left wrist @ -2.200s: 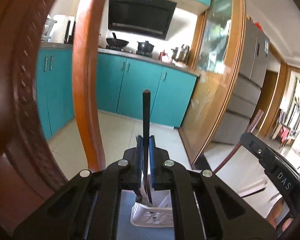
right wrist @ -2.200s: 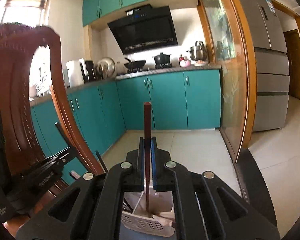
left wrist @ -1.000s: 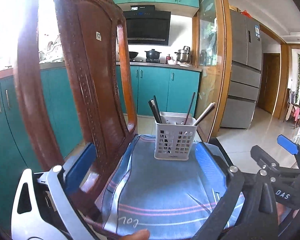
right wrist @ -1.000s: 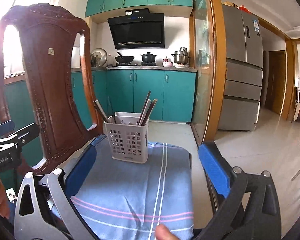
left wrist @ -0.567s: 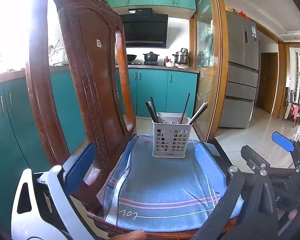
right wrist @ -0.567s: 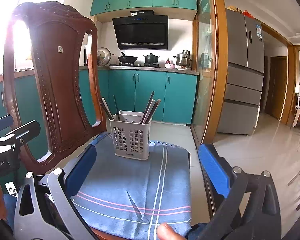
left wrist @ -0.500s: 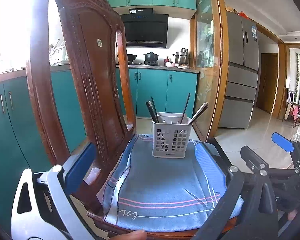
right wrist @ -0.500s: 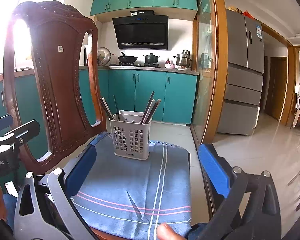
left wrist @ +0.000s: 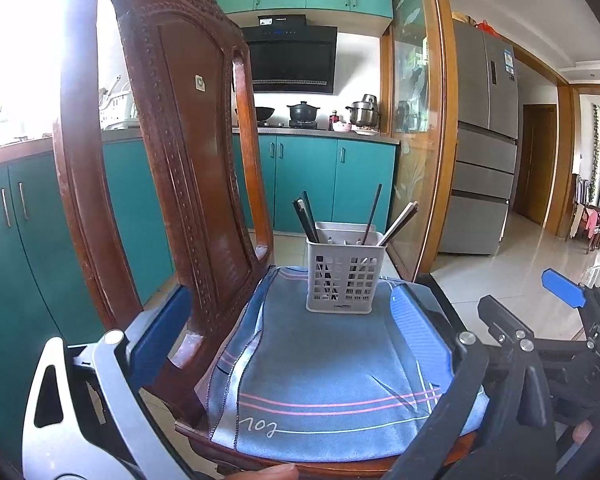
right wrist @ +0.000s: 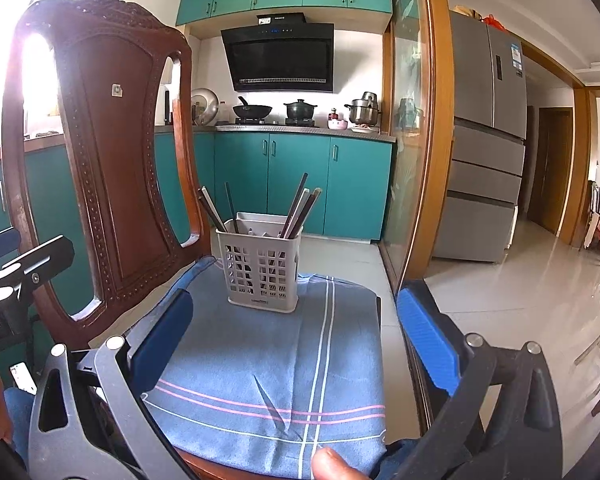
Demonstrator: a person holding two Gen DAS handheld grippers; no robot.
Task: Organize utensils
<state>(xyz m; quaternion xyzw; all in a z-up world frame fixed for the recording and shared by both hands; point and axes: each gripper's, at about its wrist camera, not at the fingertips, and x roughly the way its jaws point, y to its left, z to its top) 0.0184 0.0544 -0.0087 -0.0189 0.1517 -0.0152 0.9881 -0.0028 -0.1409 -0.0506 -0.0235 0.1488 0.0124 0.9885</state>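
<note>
- Kitchen behind; blue cloth (left wrist: 320,364) covers the chair seat (left wrist: 340,465) at frame centre.
- I see chopsticks (right wrist: 298,210) standing in the white basket (right wrist: 260,268); nothing is left loose on the cloth, so the task looks done.
- My left gripper (left wrist: 292,336) and right gripper (right wrist: 296,336) both gape wide, empty.

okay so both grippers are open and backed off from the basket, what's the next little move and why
Probably nothing more than keeping both grippers back and stopping. The left gripper and right gripper are open and empty, the chopsticks all stand in the basket, and no loose utensil shows on the cloth. Organizing looks done, though the views cover only this chair.
</note>
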